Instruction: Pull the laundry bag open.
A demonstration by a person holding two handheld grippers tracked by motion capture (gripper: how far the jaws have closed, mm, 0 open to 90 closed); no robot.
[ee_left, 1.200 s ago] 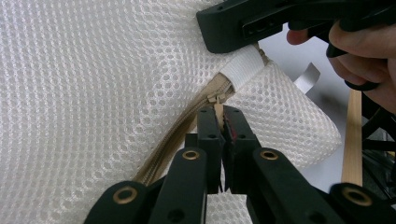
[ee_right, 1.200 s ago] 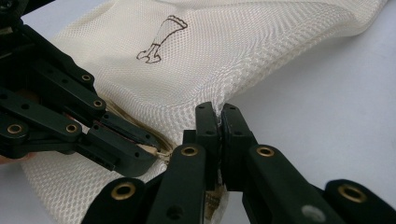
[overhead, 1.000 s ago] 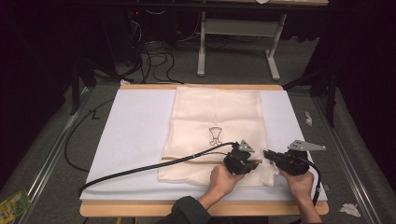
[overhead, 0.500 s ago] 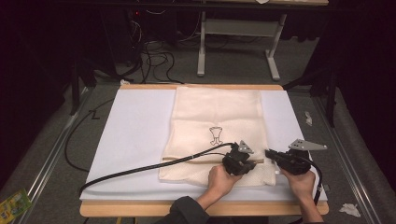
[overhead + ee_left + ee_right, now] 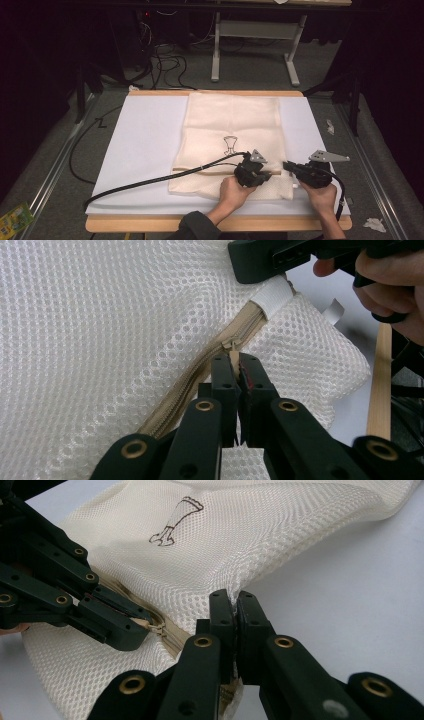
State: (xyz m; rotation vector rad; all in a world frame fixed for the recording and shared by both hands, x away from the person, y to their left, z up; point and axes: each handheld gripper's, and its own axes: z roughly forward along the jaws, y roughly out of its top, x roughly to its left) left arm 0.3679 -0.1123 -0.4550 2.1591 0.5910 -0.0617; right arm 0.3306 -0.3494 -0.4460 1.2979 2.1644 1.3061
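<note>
A cream mesh bag (image 5: 232,117) with a small dark drawing lies flat on a white board (image 5: 145,145). Its tan zipper (image 5: 190,385) runs along the near end. My left gripper (image 5: 265,173) is shut on the zipper's pull tab (image 5: 233,357), the tab pinched between its jaws (image 5: 234,362). My right gripper (image 5: 287,165) is shut on the bag's mesh edge beside the zipper's end, as the right gripper view shows (image 5: 234,600). The two grippers face each other, a short way apart. A white fabric tab (image 5: 272,296) marks the zipper's end, under the right gripper's jaws.
The left gripper's black cable (image 5: 150,181) trails left across the board and off the wooden table edge (image 5: 150,222). A grey table frame (image 5: 250,30) and cables stand behind. A green packet (image 5: 15,220) and paper scraps (image 5: 372,225) lie on the floor.
My left gripper has edged slightly to the left with the pull tab. The right gripper has kept still on the bag's edge.
</note>
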